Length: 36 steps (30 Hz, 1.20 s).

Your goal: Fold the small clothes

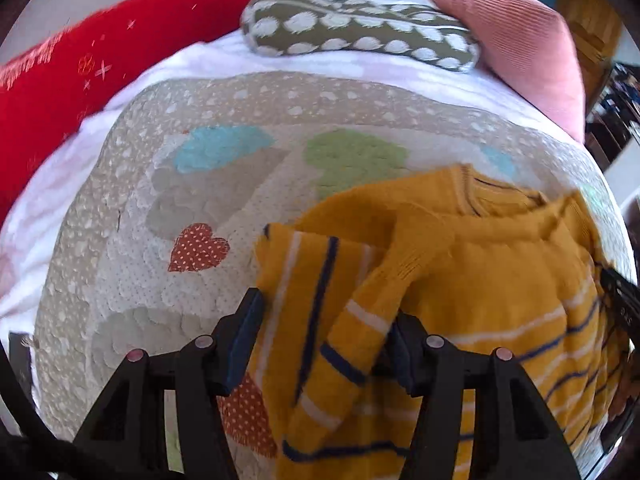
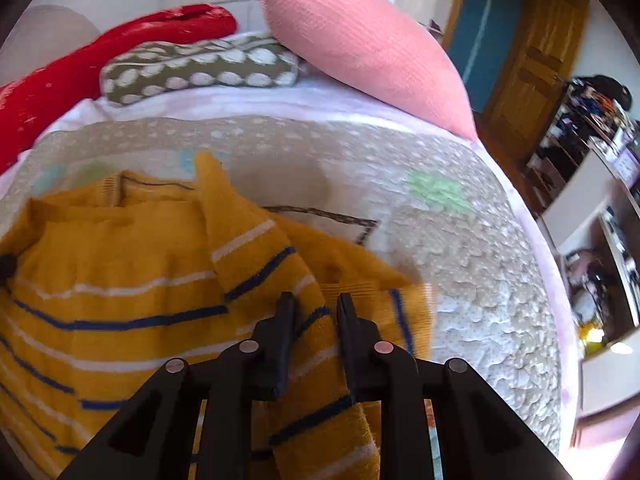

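A small mustard-yellow knit sweater (image 1: 480, 280) with navy and white stripes lies on a quilted bedspread (image 1: 200, 184). It also shows in the right wrist view (image 2: 112, 264). My left gripper (image 1: 326, 316) is open, its jaws wide apart, with the sweater's left sleeve (image 1: 352, 344) draped between them. My right gripper (image 2: 314, 312) has its jaws close together on the right sleeve (image 2: 256, 256), which runs between the fingers and is folded across the sweater's body.
At the head of the bed lie a red cushion (image 1: 100, 52), an olive cushion with white dots (image 1: 360, 28) and a pink pillow (image 2: 360, 48). The bed's right edge (image 2: 560, 300) drops to a room with a wooden door (image 2: 532, 68) and cluttered shelves (image 2: 600, 120).
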Tool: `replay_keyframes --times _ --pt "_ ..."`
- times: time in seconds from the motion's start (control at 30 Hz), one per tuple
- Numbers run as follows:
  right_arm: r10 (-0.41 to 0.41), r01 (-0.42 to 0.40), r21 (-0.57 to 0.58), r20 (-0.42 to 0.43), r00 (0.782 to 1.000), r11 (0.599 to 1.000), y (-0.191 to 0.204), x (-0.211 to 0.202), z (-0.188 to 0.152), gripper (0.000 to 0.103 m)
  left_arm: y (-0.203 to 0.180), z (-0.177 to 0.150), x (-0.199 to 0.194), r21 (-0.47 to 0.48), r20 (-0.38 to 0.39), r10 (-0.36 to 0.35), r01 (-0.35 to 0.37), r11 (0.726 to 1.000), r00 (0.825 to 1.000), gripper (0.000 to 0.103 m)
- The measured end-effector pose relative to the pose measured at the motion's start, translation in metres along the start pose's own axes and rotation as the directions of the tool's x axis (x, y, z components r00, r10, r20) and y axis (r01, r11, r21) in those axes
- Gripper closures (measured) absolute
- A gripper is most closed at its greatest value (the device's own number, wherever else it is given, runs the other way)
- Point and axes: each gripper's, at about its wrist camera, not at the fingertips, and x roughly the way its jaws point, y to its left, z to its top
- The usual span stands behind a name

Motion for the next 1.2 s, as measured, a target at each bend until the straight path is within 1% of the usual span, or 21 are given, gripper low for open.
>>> replay_keyframes --times 0.03,0.07,0.1,0.17,0.2,0.27,0.3,0.4,0.47,0.6,0.7,0.8,0.83,0.87,0.9,0.93,0.97,1.0,1.03,1.13,1.2 --pt "-0.017 0.019 0.064 -0.036 0.999 0.998 -0.016 0.01 0.004 0.07 0.011 0.006 0.008 -0.072 -0.029 -0.026 0.024 0.997 0.999 0.046" --pt "0.007 0.002 0.151 -0.056 0.998 0.989 -0.035 0.015 0.006 0.052 0.026 0.01 0.016 -0.158 -0.058 -0.083 0.073 0.985 0.995 0.046" --pt "0.037 -0.019 0.254 -0.066 0.997 0.967 -0.056 0.018 0.008 0.047 0.042 0.012 0.023 -0.253 -0.076 -0.168 0.144 0.957 0.983 0.046" --pt "0.025 0.017 0.436 -0.089 0.996 0.9 -0.097 0.02 0.003 0.044 0.061 0.011 0.024 -0.336 -0.062 -0.257 0.222 0.915 0.964 0.046" --pt "0.067 -0.02 0.517 -0.072 0.995 0.856 -0.117 0.02 -0.003 0.044 0.069 0.009 0.02 -0.35 -0.043 -0.292 0.259 0.9 0.956 0.046" --pt "0.148 -0.09 0.604 -0.046 0.988 0.792 -0.149 0.017 -0.02 0.044 0.078 0.003 0.006 -0.33 -0.009 -0.321 0.301 0.895 0.947 0.046" --pt "0.158 -0.107 0.61 -0.031 0.987 0.785 -0.159 0.012 -0.028 0.044 0.083 -0.001 -0.001 -0.318 0.007 -0.331 0.316 0.894 0.944 0.046" --pt "0.196 -0.174 0.555 0.02 0.98 0.813 -0.171 -0.013 -0.054 0.044 0.097 -0.021 -0.023 -0.293 0.032 -0.37 0.362 0.885 0.929 0.046" --pt "0.267 -0.252 0.523 0.049 0.963 0.814 -0.171 -0.032 -0.076 0.042 0.102 -0.037 -0.035 -0.279 0.042 -0.402 0.397 0.874 0.915 0.042" --pt "0.397 -0.403 0.507 0.127 0.909 0.762 -0.158 -0.065 -0.119 0.022 0.1 -0.078 -0.049 -0.218 0.039 -0.476 0.473 0.854 0.879 0.032" --pt "0.466 -0.474 0.512 0.155 0.871 0.717 -0.141 -0.074 -0.139 0.021 0.085 -0.104 -0.046 -0.161 0.012 -0.535 0.53 0.832 0.844 0.027" --pt "0.475 -0.479 0.487 0.14 0.869 0.731 -0.115 -0.073 -0.145 0.021 0.063 -0.12 -0.035 -0.129 -0.039 -0.575 0.566 0.814 0.817 0.027" --pt "0.469 -0.468 0.477 0.127 0.874 0.744 -0.107 -0.07 -0.145 0.021 0.055 -0.123 -0.032 -0.12 -0.047 -0.568 0.56 0.82 0.821 0.027" --pt "0.455 -0.455 0.471 0.122 0.882 0.756 -0.1 -0.067 -0.145 0.021 0.047 -0.123 -0.03 -0.101 -0.055 -0.541 0.534 0.839 0.84 0.027" --pt "0.433 -0.439 0.465 0.128 0.892 0.768 -0.095 -0.065 -0.143 0.025 0.039 -0.121 -0.028 -0.081 -0.074 -0.506 0.501 0.862 0.859 0.037" --pt "0.414 -0.425 0.452 0.129 0.901 0.784 -0.09 -0.064 -0.141 0.037 0.035 -0.117 -0.029 -0.075 -0.093 -0.467 0.461 0.884 0.879 0.054" --pt "0.416 -0.42 0.438 0.111 0.902 0.795 -0.085 -0.06 -0.136 0.081 0.033 -0.112 -0.029 -0.082 -0.127 -0.468 0.461 0.884 0.875 0.086" --pt "0.456 -0.437 0.447 0.071 0.887 0.78 -0.084 -0.054 -0.131 0.082 0.036 -0.107 -0.031 -0.101 -0.142 -0.488 0.478 0.873 0.861 0.089" --pt "0.485 -0.458 0.489 0.079 0.871 0.743 -0.089 -0.053 -0.13 0.083 0.04 -0.103 -0.037 -0.107 -0.139 -0.494 0.483 0.869 0.858 0.092" --pt "0.576 -0.56 0.543 0.162 0.801 0.626 -0.112 -0.072 -0.132 0.087 0.053 -0.103 -0.063 -0.088 -0.125 -0.483 0.475 0.875 0.867 0.095" --pt "0.615 -0.604 0.555 0.197 0.763 0.572 -0.122 -0.086 -0.142 0.094 0.059 -0.107 -0.071 -0.081 -0.126 -0.462 0.455 0.887 0.878 0.095"
